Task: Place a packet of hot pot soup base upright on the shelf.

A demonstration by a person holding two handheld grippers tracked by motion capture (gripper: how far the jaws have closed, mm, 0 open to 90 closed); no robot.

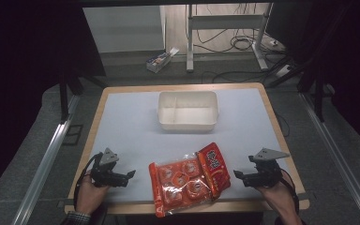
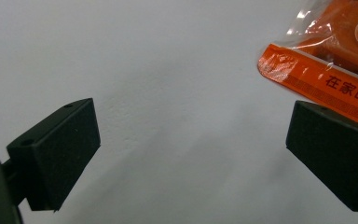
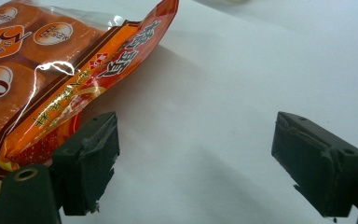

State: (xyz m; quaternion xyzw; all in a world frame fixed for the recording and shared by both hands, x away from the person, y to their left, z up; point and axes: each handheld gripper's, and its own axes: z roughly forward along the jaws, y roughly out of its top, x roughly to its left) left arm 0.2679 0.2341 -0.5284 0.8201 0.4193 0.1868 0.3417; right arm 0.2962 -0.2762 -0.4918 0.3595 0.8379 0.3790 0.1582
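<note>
Orange snack pack [image 1: 187, 180] lies flat at the near edge of the table [image 1: 122, 122], between the two grippers, long side running toward the white divided bin [image 1: 188, 110] further back. Left gripper [image 1: 130, 175] sits just left of the pack, jaws wide apart, nothing in them; its own view puts the pack's sealed edge [image 2: 317, 84] next to one jaw. Right gripper [image 1: 238, 174] mirrors it on the other side, jaws also spread and empty, the pack's flap [image 3: 93, 79] beside one jaw. Looks staged for a two-sided pinch; bin likely the drop target.
</note>
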